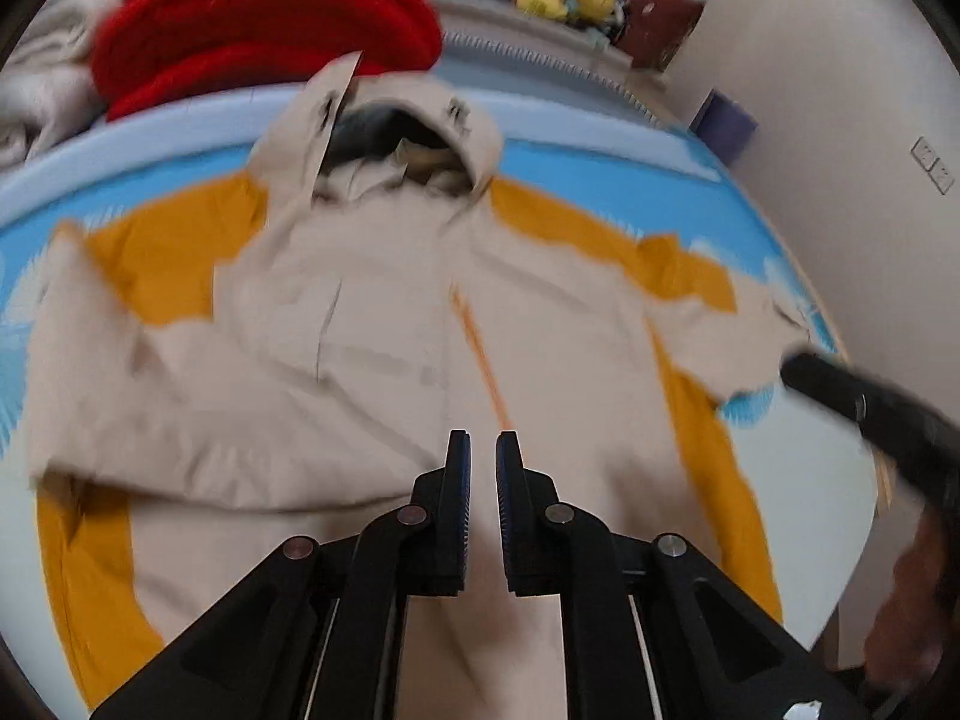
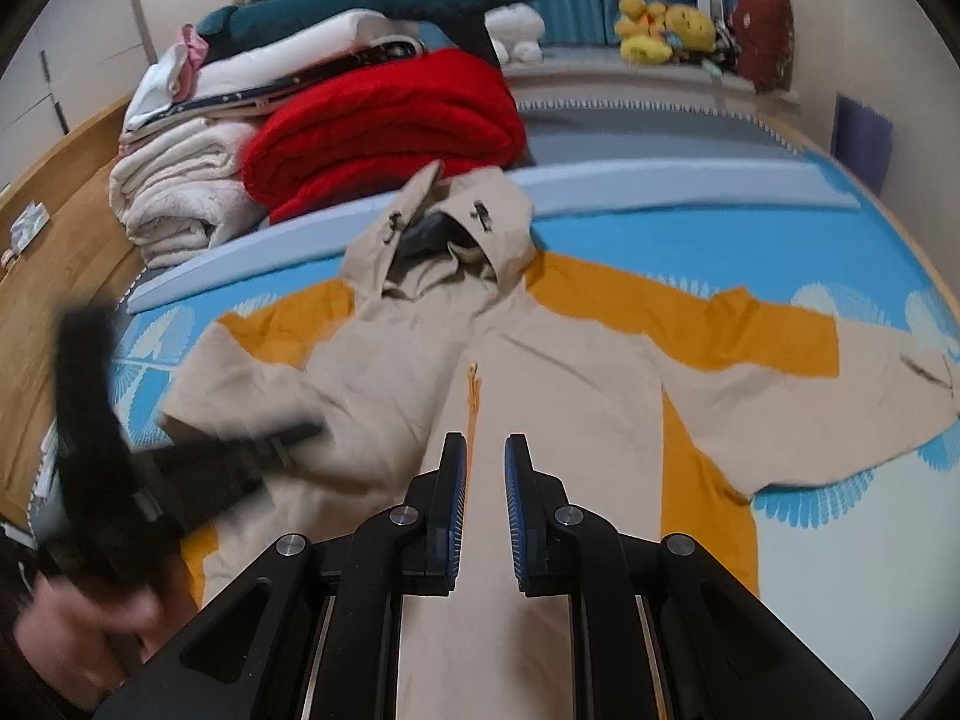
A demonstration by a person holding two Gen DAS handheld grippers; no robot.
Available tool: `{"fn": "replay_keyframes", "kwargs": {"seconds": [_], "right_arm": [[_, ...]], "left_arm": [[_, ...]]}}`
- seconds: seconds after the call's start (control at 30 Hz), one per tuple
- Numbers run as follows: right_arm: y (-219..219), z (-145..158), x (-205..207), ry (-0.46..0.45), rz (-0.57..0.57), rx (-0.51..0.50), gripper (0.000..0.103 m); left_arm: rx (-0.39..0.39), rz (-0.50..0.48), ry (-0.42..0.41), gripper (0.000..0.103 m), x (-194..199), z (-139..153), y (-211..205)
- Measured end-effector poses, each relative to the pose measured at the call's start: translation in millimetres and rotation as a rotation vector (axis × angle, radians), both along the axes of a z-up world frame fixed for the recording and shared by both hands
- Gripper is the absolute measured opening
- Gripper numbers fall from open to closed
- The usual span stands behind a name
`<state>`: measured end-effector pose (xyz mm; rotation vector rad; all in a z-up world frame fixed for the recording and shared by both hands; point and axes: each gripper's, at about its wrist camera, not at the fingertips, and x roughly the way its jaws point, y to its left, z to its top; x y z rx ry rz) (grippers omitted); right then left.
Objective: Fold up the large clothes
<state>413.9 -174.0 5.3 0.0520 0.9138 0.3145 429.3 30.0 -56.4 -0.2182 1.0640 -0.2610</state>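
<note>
My bed [image 2: 690,228] takes up most of what I see, its blue sheet printed with white fans and a pale blue band running across near the far edge. Spread over the middle of it lies the jacket [image 2: 540,372], front up, beige with mustard panels at the shoulders and down the sides, its hood [image 2: 444,228] toward the far edge and an orange zip running down the chest. One sleeve is folded in across the chest; the other stretches out flat toward the bed's right edge. Behind the hood, at the far left corner, sits a folded red blanket [image 2: 384,120], with a stack of cream and white bedding [image 2: 186,192] beside it and a dark teal plush toy lying on top. Yellow stuffed toys [image 2: 660,30] sit on the ledge beyond the bed, in front of a blue curtain.

My left tongs [image 1: 483,450] hang above the jacket's lower front, their jaws only a narrow gap apart with nothing between them. My right tongs [image 2: 485,456] hover over the same area near the zip, also just a narrow gap apart and holding nothing.
</note>
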Motion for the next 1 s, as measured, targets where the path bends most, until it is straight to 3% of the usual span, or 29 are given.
{"fn": "replay_keyframes", "kwargs": {"seconds": [0.1, 0.2, 0.3, 0.4, 0.7, 0.77, 0.83, 0.9, 1.0], "right_arm": [[-4.6, -5.7, 8.6, 0.043, -0.020, 0.045, 0.016], [-3.1, -7.4, 12.8, 0.054, -0.026, 0.075, 0.016], [8.8, -10.9, 13.3, 0.048, -0.011, 0.067, 0.016], [29.0, -18.0, 12.2, 0.040, 0.033, 0.055, 0.016], [122.4, -60.5, 12.5, -0.082, 0.296, -0.141, 0.016], [145.4, -76.3, 19.5, -0.098, 0.335, -0.203, 0.022], [168.1, -95.8, 28.6, -0.101, 0.358, -0.250, 0.041], [186.6, -114.1, 37.1, -0.088, 0.382, -0.296, 0.043], [217.7, -150.8, 45.8, -0.077, 0.442, -0.479, 0.043]], "left_arm": [[-0.003, 0.088, -0.015, 0.010, -22.2, 24.9, 38.0], [0.008, 0.252, -0.023, 0.011, -43.6, 54.8, 84.5], [0.085, 0.385, -0.063, 0.011, -55.9, 69.3, 121.0], [0.190, 0.455, -0.034, 0.011, -51.2, 56.0, 139.4], [0.114, 0.451, 0.056, 0.013, -23.2, 45.6, 160.0], [0.097, 0.459, 0.055, 0.013, -24.6, 47.4, 165.5], [0.090, 0.462, 0.054, 0.013, -28.2, 50.3, 170.2], [0.081, 0.474, 0.057, 0.013, -29.9, 51.4, 176.9], [0.059, 0.498, 0.061, 0.013, -32.3, 53.0, 187.8]]}}
